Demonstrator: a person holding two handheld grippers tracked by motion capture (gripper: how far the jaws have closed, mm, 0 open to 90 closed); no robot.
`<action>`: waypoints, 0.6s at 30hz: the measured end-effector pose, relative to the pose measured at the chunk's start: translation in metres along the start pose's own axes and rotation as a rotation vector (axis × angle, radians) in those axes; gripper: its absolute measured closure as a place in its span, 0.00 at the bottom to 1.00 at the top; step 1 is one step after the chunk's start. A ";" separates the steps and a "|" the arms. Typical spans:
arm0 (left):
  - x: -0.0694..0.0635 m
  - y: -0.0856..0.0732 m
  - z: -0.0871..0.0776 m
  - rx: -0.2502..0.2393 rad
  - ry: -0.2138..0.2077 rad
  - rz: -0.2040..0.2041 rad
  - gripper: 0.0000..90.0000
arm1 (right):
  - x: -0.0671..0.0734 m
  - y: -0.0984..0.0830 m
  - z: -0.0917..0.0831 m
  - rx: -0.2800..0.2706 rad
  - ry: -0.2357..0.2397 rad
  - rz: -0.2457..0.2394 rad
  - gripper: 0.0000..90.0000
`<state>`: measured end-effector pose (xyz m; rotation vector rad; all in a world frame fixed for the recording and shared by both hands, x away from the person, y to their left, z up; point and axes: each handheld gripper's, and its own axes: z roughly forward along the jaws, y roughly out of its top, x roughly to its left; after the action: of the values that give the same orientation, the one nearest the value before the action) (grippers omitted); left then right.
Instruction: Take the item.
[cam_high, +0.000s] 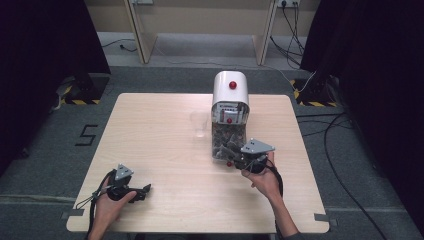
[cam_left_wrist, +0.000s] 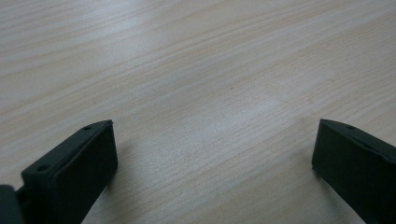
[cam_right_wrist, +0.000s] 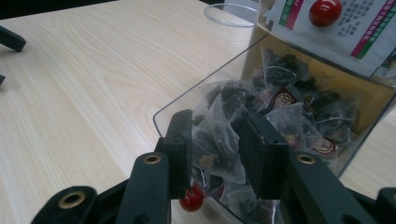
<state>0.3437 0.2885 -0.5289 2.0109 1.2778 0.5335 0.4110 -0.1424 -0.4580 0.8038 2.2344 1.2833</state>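
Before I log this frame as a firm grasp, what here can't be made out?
- Right gripper, right gripper view: its jaws flank a tea bag; actual clamping is unclear.
- Packet labels: print too small, cut by the top edge.
- Clear tray, high view: front hidden by the gripper.
- Glass, high view: contents indiscernible.

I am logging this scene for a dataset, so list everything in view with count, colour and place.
Table: one, light wood, centre.
Dispenser: one, white with red knob, table's far middle.
Clear drawer: one, pulled open under the dispenser, full of tea bags.
Tea bags: many, clear pyramid mesh with dark tea, in the drawer.
Glass cup: one, clear, left of the dispenser.
Left gripper: black, open, near-left on the table.
Right gripper: black, closed on a tea bag at the drawer.
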 end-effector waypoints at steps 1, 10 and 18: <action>0.000 0.000 0.000 0.000 0.000 0.000 0.00 | 0.000 0.000 0.002 0.001 0.002 0.000 0.73; 0.000 0.000 0.000 0.000 0.000 0.000 0.00 | 0.000 0.004 0.025 0.028 0.013 0.012 0.73; 0.000 0.000 0.000 0.000 0.000 0.000 0.00 | -0.002 -0.002 0.038 0.074 -0.008 0.029 0.72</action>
<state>0.3437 0.2885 -0.5289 2.0107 1.2777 0.5336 0.4353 -0.1210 -0.4772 0.8704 2.2838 1.2143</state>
